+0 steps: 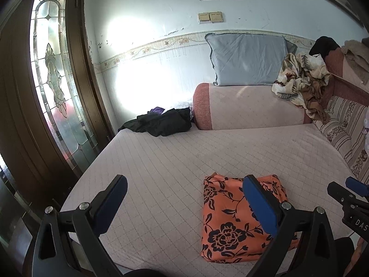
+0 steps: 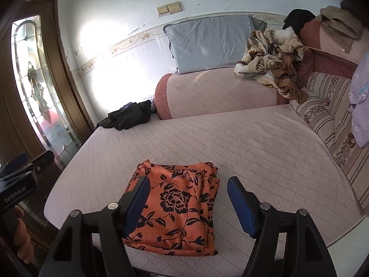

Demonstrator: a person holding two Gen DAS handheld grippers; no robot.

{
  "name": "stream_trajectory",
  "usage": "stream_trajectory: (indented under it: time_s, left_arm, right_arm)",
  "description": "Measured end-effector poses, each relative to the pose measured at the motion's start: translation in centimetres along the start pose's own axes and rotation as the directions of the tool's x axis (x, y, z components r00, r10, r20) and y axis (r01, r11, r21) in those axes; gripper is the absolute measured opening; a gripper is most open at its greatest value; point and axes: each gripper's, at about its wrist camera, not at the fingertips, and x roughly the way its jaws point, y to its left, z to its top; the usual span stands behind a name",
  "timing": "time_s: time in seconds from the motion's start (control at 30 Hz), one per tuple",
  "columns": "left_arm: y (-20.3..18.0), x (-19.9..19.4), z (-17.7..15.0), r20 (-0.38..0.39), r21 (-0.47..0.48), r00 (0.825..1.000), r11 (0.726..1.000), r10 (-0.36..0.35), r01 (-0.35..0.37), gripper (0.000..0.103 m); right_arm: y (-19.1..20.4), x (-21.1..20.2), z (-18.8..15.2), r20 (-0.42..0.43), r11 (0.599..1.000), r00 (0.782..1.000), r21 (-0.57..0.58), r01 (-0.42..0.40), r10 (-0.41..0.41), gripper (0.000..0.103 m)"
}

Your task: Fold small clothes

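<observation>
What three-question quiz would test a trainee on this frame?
1. True or false: the orange floral cloth lies folded on the pink sofa seat.
2. Which claw grips the cloth? A) left claw B) right claw C) neither
3. What lies at the seat's far corner near the door?

Key:
1. True.
2. C: both claws are open, clear of the cloth.
3. A pile of black clothes.
</observation>
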Motion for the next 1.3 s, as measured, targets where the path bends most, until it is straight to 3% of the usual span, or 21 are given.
stream_trajectory:
  time_s: [0.73, 1.3]
  left_arm:
    - [2.3, -4.1, 0.9, 0.071, -0.047, 0.997, 0.999, 0.009, -0.006, 0.100]
    - [2.0, -1.6, -0.2, 0.018, -0.044, 0.999, 0.999, -0.030, 0.031, 0.100]
  right_arm:
    - [1.0, -5.0, 1.2, 0.089, 0.997, 0.993, -0.015, 0.076, -0.074, 0.074]
    - [1.0, -1.9, 0.1, 0.016, 0.996, 0.996, -0.024, 0.084, -0.084, 0.074]
